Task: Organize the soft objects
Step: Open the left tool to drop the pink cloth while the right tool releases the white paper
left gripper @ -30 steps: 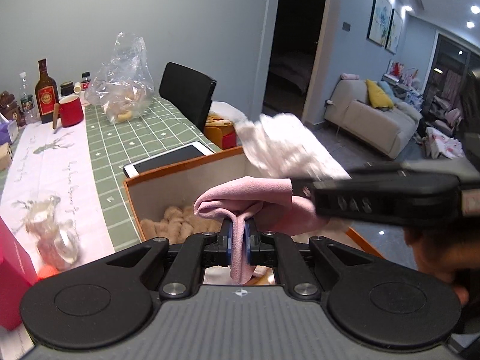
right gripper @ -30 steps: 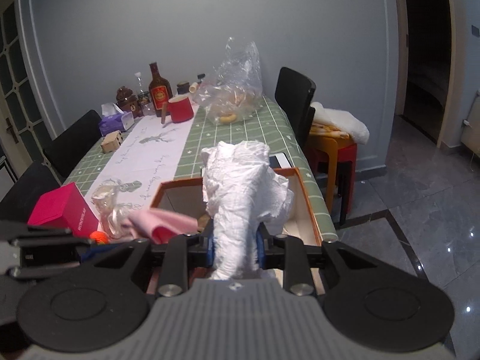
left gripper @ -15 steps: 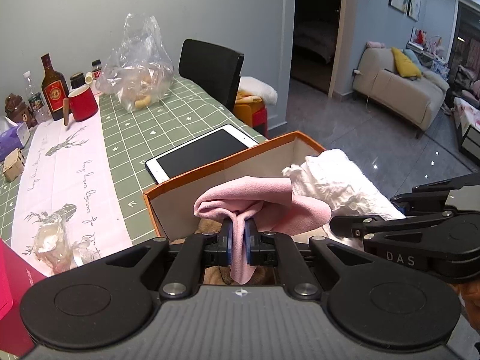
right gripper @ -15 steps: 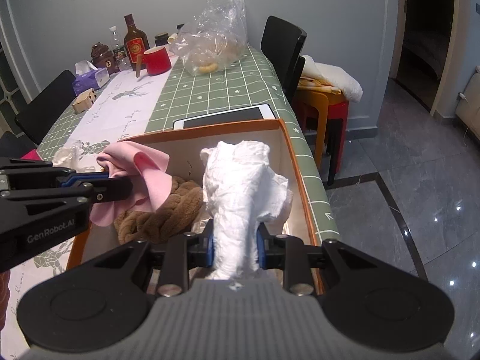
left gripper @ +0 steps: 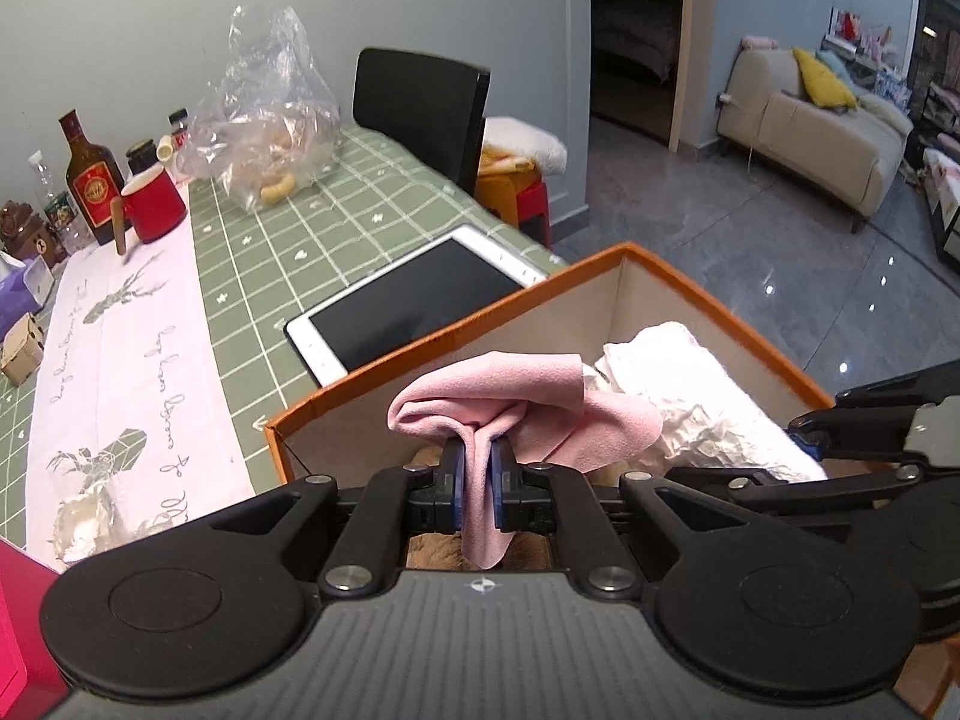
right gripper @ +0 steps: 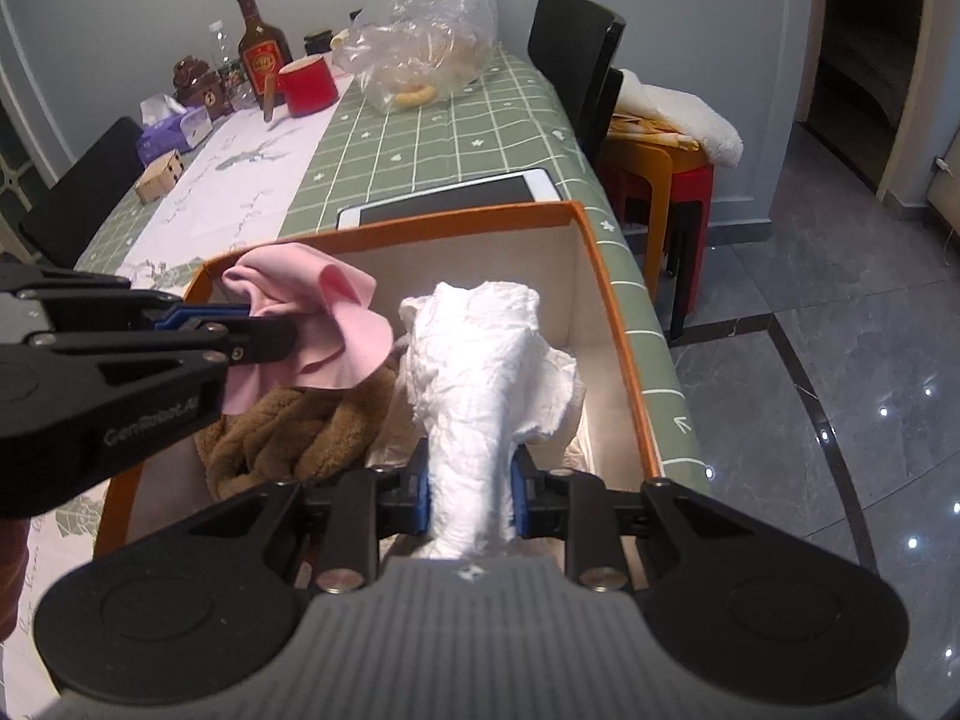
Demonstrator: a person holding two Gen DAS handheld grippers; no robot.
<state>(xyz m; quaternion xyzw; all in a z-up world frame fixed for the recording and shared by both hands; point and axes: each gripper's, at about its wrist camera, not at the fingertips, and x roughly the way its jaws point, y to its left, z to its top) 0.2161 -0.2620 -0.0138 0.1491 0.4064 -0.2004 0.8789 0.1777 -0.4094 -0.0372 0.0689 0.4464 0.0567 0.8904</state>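
The left gripper [left gripper: 478, 483] was nearly closed, pinching a thin pink cloth [left gripper: 516, 414]. The right gripper [right gripper: 470, 495] stood a little wider, clamped on a crumpled white cloth [right gripper: 480, 384]. Both cloths hung over the orange-rimmed box [right gripper: 618, 324] at the table's near edge, above a fluffy brown fabric [right gripper: 288, 432], partly hidden.

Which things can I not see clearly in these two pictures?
- Box floor: both views, covered by brown plush, pink cloth, white cloth.
- Bottle label: right wrist view, too small to read.
- Pink box: left wrist view, cut off by the edge.
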